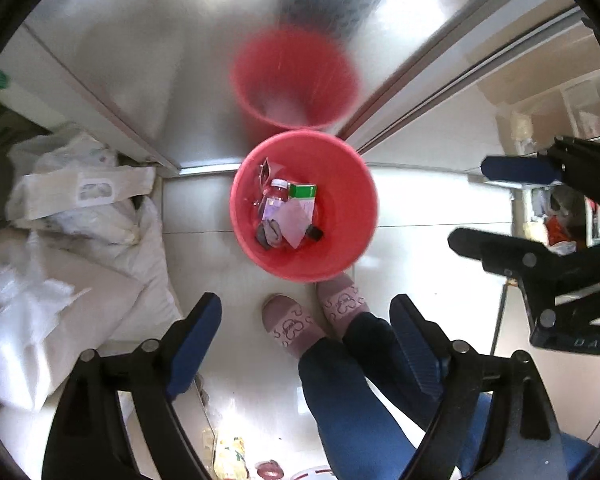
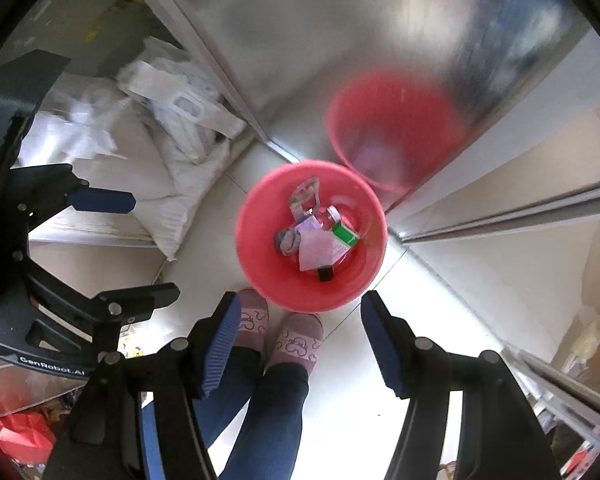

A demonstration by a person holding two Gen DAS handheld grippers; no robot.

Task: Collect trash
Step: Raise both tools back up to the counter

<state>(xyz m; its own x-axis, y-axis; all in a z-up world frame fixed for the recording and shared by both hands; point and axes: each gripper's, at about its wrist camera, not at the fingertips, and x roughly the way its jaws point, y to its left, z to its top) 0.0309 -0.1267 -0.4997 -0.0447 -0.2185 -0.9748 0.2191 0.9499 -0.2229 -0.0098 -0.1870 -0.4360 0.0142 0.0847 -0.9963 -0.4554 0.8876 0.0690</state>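
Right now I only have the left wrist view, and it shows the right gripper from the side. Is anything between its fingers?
Observer: No. In the right wrist view the right gripper has its jaws wide apart, with only floor and the person's slippers in the gap.
Operator: What is its camera pointing at?
Observer: Down at the red bin, which sits near the centre of that view, just beyond the fingertips.
Operator: Does that view show my left gripper from outside?
Observer: Yes. The left gripper is at that view's left edge, jaws apart, and its body reads CenRobot.AI.
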